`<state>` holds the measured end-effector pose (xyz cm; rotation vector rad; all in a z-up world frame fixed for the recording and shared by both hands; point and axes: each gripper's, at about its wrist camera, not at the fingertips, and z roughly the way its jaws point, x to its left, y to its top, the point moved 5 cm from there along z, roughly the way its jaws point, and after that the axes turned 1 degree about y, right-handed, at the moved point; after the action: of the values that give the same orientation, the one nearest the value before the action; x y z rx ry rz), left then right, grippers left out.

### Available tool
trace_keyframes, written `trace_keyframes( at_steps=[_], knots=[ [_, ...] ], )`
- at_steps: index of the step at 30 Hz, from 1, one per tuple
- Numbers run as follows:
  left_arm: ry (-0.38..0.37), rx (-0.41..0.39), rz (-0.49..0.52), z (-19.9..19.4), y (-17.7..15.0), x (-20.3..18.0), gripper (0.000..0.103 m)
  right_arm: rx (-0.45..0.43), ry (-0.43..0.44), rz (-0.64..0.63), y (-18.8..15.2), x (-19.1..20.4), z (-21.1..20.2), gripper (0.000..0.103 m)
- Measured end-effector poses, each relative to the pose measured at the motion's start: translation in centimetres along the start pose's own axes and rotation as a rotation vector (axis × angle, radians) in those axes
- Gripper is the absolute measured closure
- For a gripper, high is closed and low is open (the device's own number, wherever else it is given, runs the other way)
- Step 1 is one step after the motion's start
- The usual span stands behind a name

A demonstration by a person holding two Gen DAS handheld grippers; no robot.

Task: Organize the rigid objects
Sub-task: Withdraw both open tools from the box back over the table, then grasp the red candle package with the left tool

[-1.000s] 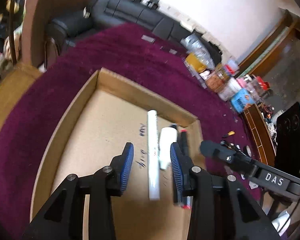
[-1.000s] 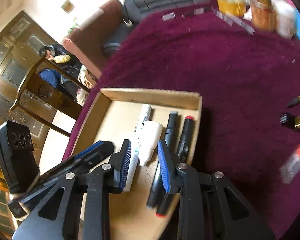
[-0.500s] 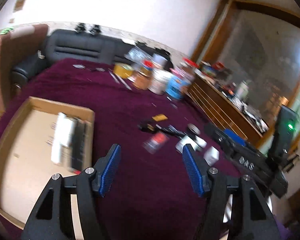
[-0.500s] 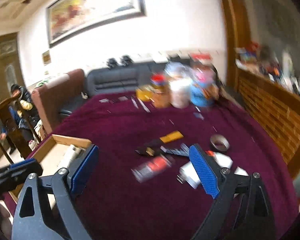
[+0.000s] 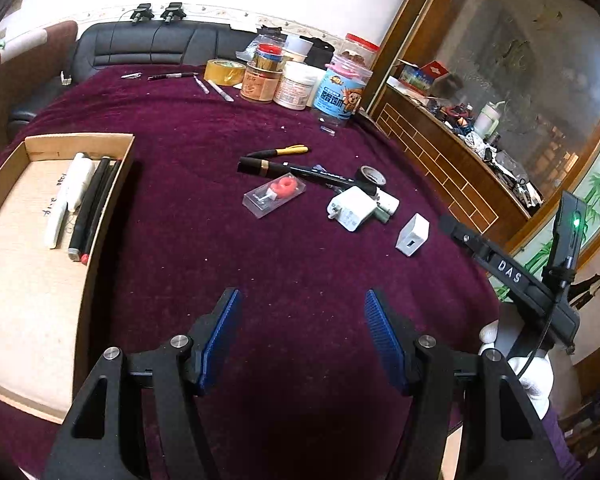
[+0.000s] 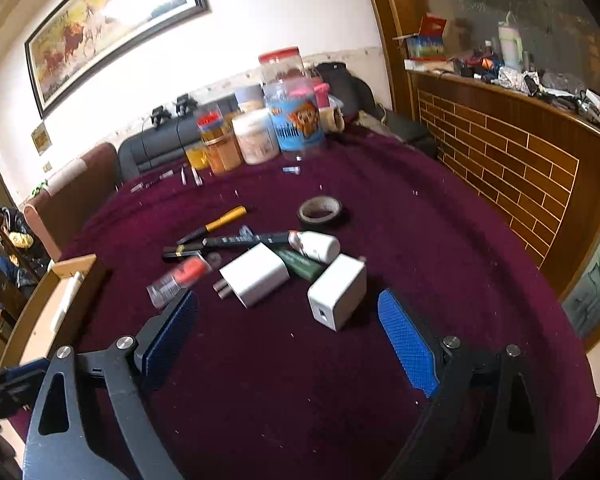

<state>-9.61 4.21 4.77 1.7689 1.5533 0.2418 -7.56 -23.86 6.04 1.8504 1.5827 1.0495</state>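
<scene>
Your left claw (image 5: 302, 336) hangs spread and empty over bare plum velvet, with open room between the cardboard tray (image 5: 112, 216) at its left and the loose pile ahead. Your right claw (image 6: 288, 334) gapes wide, pinching nothing, just short of a boxy white charger (image 6: 336, 296). Beside that charger lie a flatter white plug (image 6: 256, 274), a black marker (image 6: 236, 240) and a tape ring (image 6: 320, 210). The surface (image 6: 440, 240) curves away beyond them.

Each hand-held gripper (image 5: 302, 336) (image 6: 288, 332) has black angular arms, silver screws and ribbed blue pads (image 5: 382, 340). One black body reads "DAS" in white. A white glove (image 5: 516, 364) covers the hand.
</scene>
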Motion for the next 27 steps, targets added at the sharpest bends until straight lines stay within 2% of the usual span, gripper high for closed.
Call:
trace_keyframes(
  at_steps=[8,11,14,16,21,23,27],
  knots=[
    [-0.001,0.004,-0.028,-0.2,-0.6,1.2,0.045,0.010,0.017,-0.025,-0.9,1.1,-0.2,0.011],
    [-0.007,0.042,-0.066,0.8,-0.8,2.2,0.045,0.026,0.005,-0.032,-1.0,1.3,0.4,0.011],
    [-0.015,0.052,-0.086,0.8,-0.7,3.1,0.045,0.003,0.007,0.011,-0.1,0.7,0.3,0.011],
    [0.001,0.046,-0.081,0.8,-0.5,3.5,0.045,-0.031,-0.029,0.037,0.7,-0.4,0.2,0.011],
    [0.035,0.083,-0.051,2.1,0.7,3.5,0.045,-0.085,-0.102,0.138,3.1,-4.2,1.4,0.011],
    [0.049,0.079,-0.011,3.0,2.0,2.7,0.045,-0.099,-0.113,0.198,4.2,-5.9,2.5,0.011],
    [0.142,0.109,0.101,6.6,4.5,1.6,0.045,-0.116,-0.132,0.239,5.2,-7.7,4.3,0.011]
  ],
)
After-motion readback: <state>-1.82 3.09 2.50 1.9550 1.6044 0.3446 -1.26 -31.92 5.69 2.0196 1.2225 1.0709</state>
